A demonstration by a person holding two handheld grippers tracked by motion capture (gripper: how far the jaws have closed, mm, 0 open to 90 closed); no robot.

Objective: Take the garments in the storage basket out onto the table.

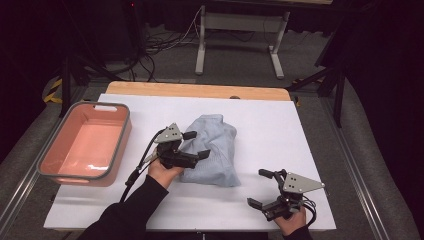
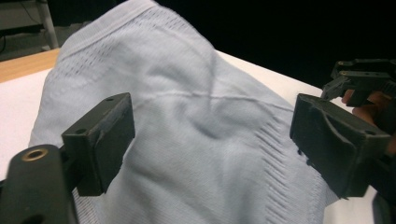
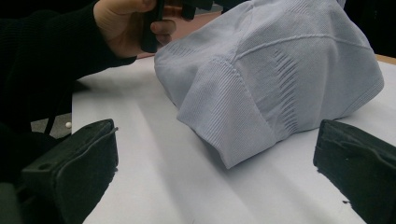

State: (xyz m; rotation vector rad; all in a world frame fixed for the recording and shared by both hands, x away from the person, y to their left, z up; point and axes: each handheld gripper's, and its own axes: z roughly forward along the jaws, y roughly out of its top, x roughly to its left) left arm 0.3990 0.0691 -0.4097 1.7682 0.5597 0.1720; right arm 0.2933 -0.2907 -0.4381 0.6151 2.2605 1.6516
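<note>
Garment (image 1: 212, 150) lies lengthwise away from person; left tool (image 1: 196, 145) open, gripping nothing.

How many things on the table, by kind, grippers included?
Light blue garment: 1
Pink tub: 1
Grippers: 2, the left gripper and the right gripper, both open
Total: 4

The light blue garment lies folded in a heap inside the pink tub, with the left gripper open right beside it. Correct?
Not quite. The light blue garment lies on the white table cover, not in the pink tub, which stands apart to its left. The high view shows this. The left gripper is open at it.
</note>
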